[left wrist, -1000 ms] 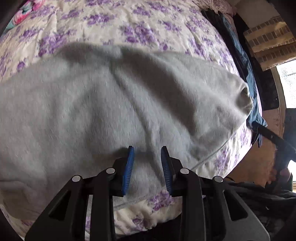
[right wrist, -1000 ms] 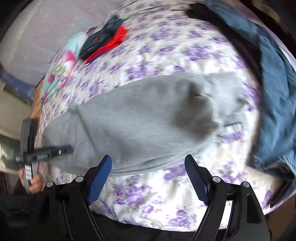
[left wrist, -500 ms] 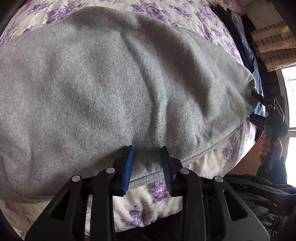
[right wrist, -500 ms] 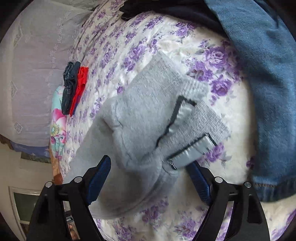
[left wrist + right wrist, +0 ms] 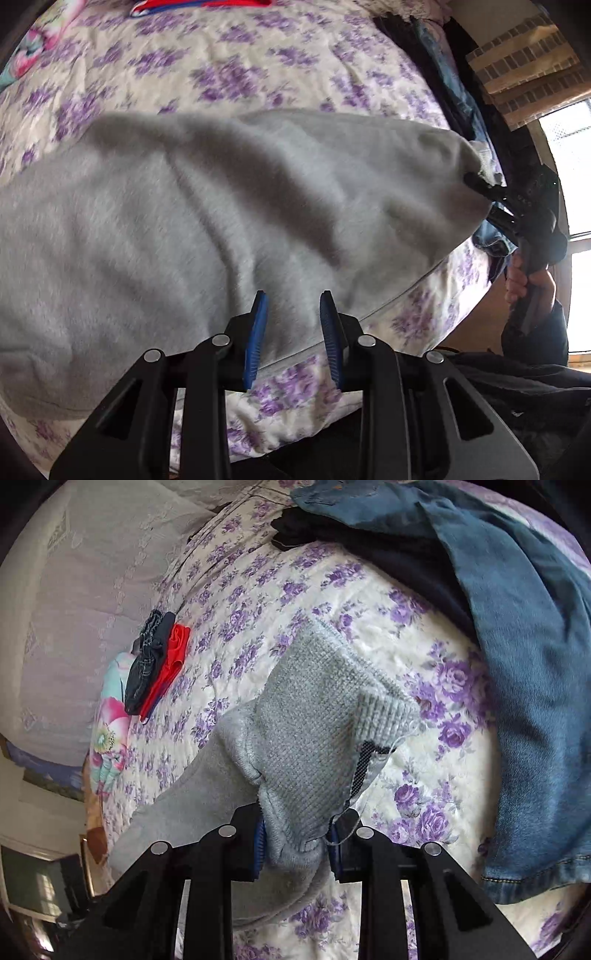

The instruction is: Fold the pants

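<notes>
One quilted white bedspread printed with purple flowers (image 5: 280,590) filled both views, so I placed everything against it. Across its near half lay one pair of soft grey fleece pants (image 5: 192,229), my task piece, spread wide and creased. I judged the fold barely begun: no clean fold showed yet, and the lengthwise doubling and stacking remained.

Toward the bedspread's far right edge sat one blue denim garment (image 5: 532,672) over one dark garment (image 5: 402,561). Near its far left side I counted one small pile of folded dark and red clothes (image 5: 159,664).

I had two grippers. My right gripper (image 5: 295,843) was clamped on the pants' ribbed cuff at the bedspread's near edge. My left gripper (image 5: 293,332) had its blue pads (image 5: 255,339) apart, straddling the pants' near hem; whether they pinched cloth I couldn't tell.
</notes>
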Action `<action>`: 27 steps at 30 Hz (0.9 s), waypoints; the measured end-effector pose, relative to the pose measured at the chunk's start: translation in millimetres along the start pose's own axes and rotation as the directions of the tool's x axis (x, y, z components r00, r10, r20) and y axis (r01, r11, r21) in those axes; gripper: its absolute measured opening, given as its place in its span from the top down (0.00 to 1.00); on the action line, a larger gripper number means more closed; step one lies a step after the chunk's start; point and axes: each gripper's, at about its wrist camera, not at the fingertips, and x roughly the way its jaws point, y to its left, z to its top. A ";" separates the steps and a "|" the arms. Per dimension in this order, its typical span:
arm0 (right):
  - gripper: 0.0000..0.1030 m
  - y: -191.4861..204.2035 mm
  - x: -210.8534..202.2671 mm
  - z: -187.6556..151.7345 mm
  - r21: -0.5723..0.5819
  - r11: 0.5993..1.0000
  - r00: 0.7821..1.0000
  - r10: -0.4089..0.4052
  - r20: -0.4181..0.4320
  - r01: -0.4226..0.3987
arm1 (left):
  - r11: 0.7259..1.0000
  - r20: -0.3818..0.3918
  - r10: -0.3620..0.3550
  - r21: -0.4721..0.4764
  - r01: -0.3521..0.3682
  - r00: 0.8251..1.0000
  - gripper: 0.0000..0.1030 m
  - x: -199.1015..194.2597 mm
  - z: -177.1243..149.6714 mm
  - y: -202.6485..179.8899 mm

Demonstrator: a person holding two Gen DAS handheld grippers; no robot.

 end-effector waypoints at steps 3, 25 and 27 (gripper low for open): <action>0.74 17.0 -8.0 2.8 -0.056 0.998 0.999 -0.035 0.001 0.035 | 0.998 0.019 -0.006 0.066 0.005 1.000 0.73 8.2 32.1 -39.1; 0.73 91.9 -21.7 -10.2 -0.269 0.960 0.997 -0.082 -0.015 0.075 | 0.993 -0.039 0.024 0.117 -0.020 0.999 0.72 117.2 59.5 -103.3; 0.73 94.1 -21.3 -10.3 -0.276 0.957 0.996 -0.092 -0.018 0.083 | 0.993 -0.036 0.022 0.116 -0.018 0.999 0.72 117.6 59.6 -102.5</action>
